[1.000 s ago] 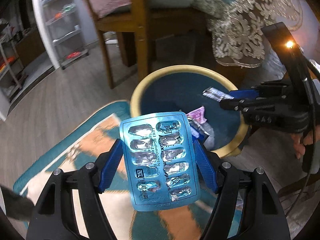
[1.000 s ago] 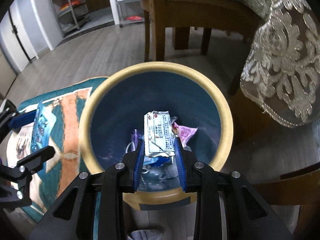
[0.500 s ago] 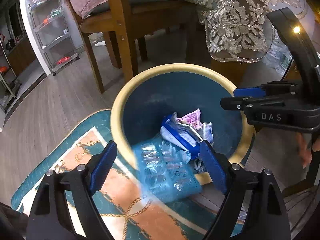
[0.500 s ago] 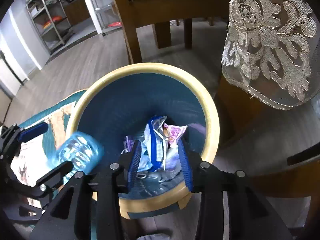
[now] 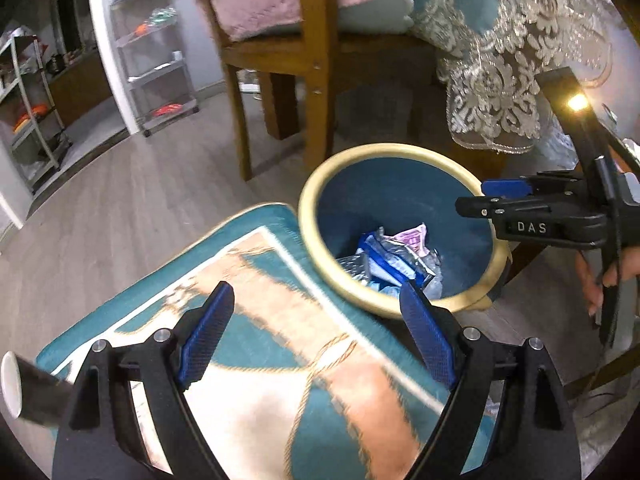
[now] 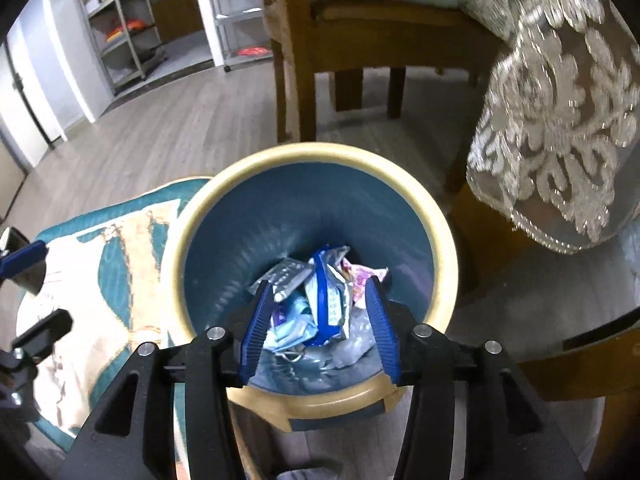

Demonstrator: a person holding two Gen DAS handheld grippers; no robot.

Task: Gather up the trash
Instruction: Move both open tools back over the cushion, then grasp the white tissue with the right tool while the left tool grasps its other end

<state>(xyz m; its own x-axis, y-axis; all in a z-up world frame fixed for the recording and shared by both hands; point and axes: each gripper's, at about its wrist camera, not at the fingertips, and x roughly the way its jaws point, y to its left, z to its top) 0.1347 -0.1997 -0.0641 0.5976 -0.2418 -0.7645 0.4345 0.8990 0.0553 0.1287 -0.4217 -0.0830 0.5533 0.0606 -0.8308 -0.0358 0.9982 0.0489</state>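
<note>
A round bin with a cream rim and blue inside stands on the floor. At its bottom lie several pieces of trash: a blister pack, a blue-and-white wrapper, a pink wrapper. My left gripper hangs wide open and empty over the rug, left of the bin. My right gripper is above the bin's near rim, its jaws opening, with nothing between them. In the left wrist view, the right gripper reaches over the bin's right rim.
A teal and peach rug lies left of the bin. A wooden chair stands behind it, and a lace tablecloth hangs at the right. Metal shelves stand at the back left. A dark tube lies by the rug's edge.
The left gripper opened and let go of the blue blister pack, which fell into the bin, then swung left over the rug. The right gripper released its silver wrapper into the bin and opened wider.
</note>
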